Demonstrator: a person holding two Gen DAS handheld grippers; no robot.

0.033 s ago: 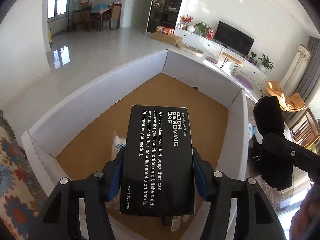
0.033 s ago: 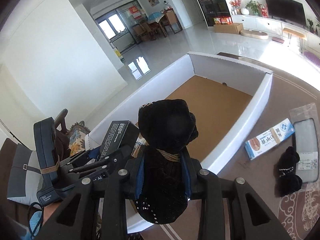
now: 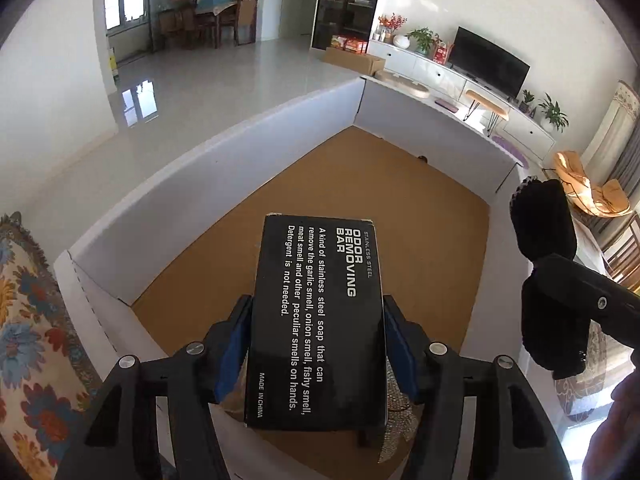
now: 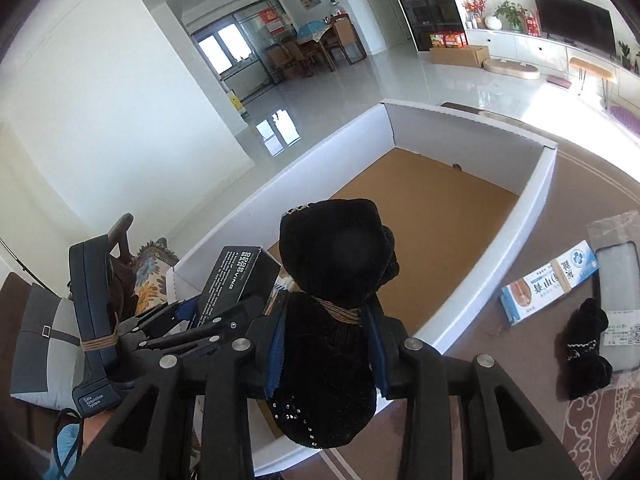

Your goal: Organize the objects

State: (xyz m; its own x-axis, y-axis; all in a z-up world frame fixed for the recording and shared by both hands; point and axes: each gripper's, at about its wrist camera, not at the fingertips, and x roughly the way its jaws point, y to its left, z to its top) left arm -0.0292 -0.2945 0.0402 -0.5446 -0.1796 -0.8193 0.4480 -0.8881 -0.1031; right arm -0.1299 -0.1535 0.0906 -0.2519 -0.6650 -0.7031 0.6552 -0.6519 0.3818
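Over the white tray (image 3: 208, 184), the left claw (image 3: 318, 344) grips a black box (image 3: 320, 320) while the right claw (image 4: 326, 344) clamps a black bundle (image 4: 332, 308) beside it.

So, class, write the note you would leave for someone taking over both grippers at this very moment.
Left gripper: shut on the black soap box, held over the white box.
Right gripper: shut on the black fabric bundle, at the white box's near wall.
Done: neither is set down; small items lie under the soap box, too hidden to name.
Left: release both inside, then fetch the toothpaste box, second black bundle and clear packet.
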